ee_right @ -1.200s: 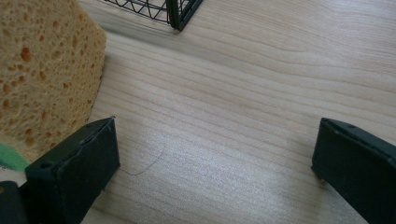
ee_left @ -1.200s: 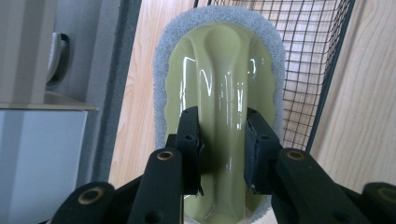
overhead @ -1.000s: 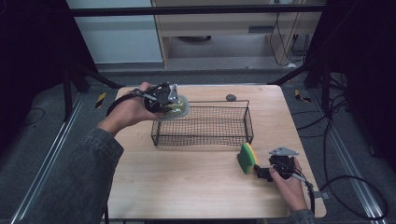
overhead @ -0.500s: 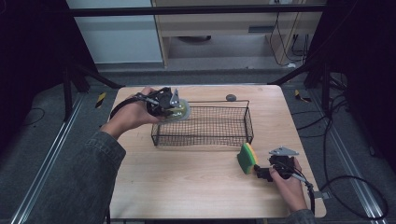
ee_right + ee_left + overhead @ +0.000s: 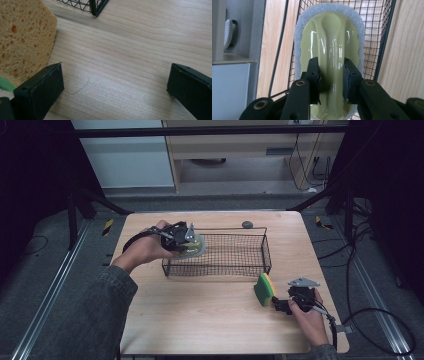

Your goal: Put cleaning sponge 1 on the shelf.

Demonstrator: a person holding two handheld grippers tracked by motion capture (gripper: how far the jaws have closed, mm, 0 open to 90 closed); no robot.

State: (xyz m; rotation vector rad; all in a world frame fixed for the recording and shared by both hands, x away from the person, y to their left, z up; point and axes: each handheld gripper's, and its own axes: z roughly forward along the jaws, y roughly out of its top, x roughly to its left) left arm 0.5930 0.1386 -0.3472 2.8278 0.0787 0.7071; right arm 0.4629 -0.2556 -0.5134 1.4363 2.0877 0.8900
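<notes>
Holding the pale green plastic scrubber with its grey pad (image 5: 329, 47), my left gripper (image 5: 330, 77) stays clamped on its glossy ridge over the black wire basket's (image 5: 266, 254) near end; I fear it slipping. My right gripper (image 5: 115, 87) gapes beside the yellow sponge (image 5: 25, 40).

A pale green glossy plastic scrubber with a grey fibrous pad rim (image 5: 329, 45) is clamped by its raised central handle ridge, held over the left end of the black wire mesh basket (image 5: 235, 255). The basket stands mid-desk. A yellow sponge with a green scouring layer (image 5: 264, 289) stands on edge, near right of the basket.
</notes>
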